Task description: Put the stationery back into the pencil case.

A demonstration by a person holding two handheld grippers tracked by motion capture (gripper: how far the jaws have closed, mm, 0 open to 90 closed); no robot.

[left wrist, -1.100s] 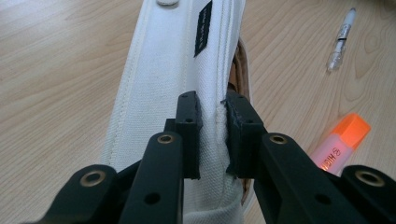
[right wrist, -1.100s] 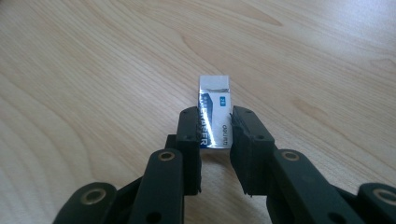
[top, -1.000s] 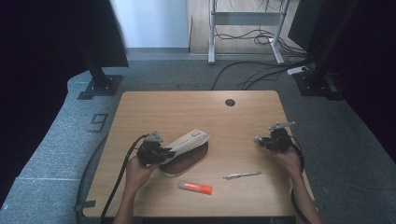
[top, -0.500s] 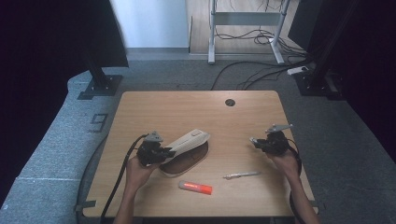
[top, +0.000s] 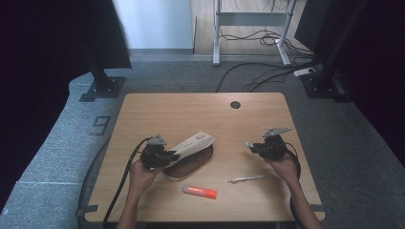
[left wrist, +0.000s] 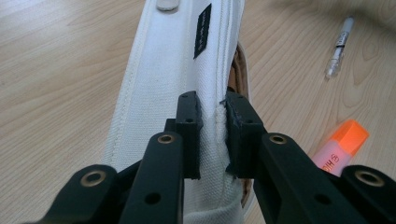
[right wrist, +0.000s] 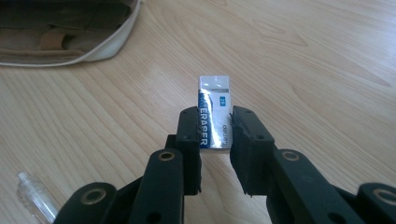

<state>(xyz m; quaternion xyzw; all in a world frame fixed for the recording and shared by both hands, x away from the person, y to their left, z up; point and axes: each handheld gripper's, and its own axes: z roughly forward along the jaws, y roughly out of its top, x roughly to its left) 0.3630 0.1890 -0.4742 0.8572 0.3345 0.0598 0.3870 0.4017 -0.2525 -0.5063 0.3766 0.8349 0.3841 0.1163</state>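
Wooden counter [top: 191, 109] on grey carpet. Left gripper [left wrist: 213, 128] fingers pinched the white pouch flap [left wrist: 177, 70]; right gripper [right wrist: 215, 140] fingers clamped an eraser [right wrist: 215, 112], long axis pointing away beyond the fingertips.

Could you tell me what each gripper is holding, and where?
Left gripper pinches the pencil case's open flap edge; right gripper clamps the eraser at its lower end.

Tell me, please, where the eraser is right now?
The eraser sits clamped between the right gripper's jaws, above the table on its right side, right of the open pencil case.
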